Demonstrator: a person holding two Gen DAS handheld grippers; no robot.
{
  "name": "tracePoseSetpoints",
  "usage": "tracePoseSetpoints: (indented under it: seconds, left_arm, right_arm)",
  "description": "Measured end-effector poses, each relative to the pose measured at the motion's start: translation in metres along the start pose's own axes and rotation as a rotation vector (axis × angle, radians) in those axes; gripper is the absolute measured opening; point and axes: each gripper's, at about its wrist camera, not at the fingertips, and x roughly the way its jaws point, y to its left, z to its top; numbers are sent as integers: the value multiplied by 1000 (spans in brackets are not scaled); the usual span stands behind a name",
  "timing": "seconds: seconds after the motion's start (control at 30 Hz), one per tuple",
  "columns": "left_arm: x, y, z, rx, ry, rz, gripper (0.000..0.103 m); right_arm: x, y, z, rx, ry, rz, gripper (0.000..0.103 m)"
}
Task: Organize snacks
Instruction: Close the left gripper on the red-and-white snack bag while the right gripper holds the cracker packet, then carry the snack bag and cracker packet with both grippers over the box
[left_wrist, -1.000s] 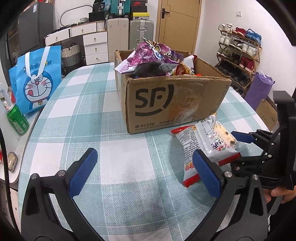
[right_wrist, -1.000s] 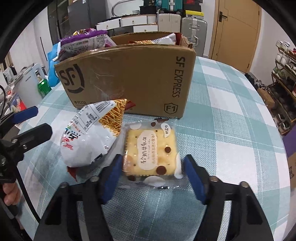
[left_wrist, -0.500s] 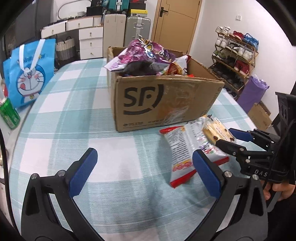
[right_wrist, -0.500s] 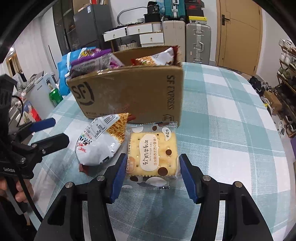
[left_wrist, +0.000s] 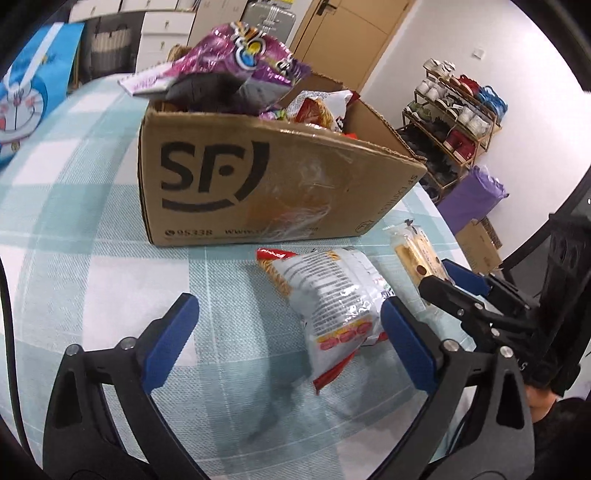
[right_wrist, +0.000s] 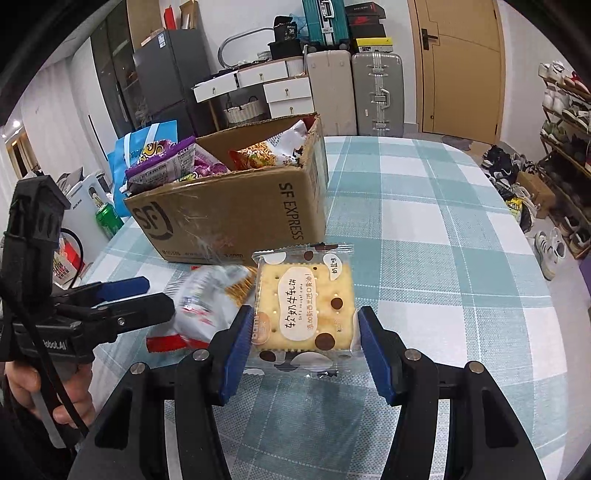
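My right gripper is shut on a square cracker packet and holds it above the table; the packet also shows in the left wrist view. My left gripper is open, its right finger beside a white and red noodle snack bag lying on the checked tablecloth; the bag also shows blurred in the right wrist view. The brown SF cardboard box stands behind, filled with snack bags, a purple bag on top. The box also appears in the right wrist view.
A blue Doraemon bag and a green can are at the table's left side. Drawers, suitcases and a door stand behind. A shoe rack and purple bag stand right of the table.
My right gripper has lifted the cracker packet higher off the table. My left gripper has moved closer to the noodle bag and the box.
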Motion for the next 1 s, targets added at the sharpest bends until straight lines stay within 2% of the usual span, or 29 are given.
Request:
tracePoseSetpoints:
  seconds: [0.27, 0.43, 0.57, 0.63, 0.67, 0.73, 1.0]
  left_arm:
    - [0, -16, -3, 45, 0, -12, 98]
    - [7, -41, -3, 107, 0, 29, 98]
    - [20, -53, 0, 118, 21, 42, 98]
    - [28, -60, 0, 126, 35, 51, 85]
    - [32, -60, -2, 127, 48, 49, 72]
    - [39, -63, -4, 127, 72, 43, 58]
    - [35, -60, -11, 142, 35, 33, 49]
  right_arm:
    - [1, -2, 0, 7, 1, -1, 58]
    - [-1, -5, 0, 14, -2, -4, 58]
    - [-4, -10, 1, 24, -8, -6, 58]
    - [-4, -11, 1, 30, -9, -6, 58]
    - [-4, -13, 1, 34, -10, -5, 58]
    - [-5, -15, 2, 42, -11, -2, 58]
    - [-11, -17, 2, 50, -24, 5, 58]
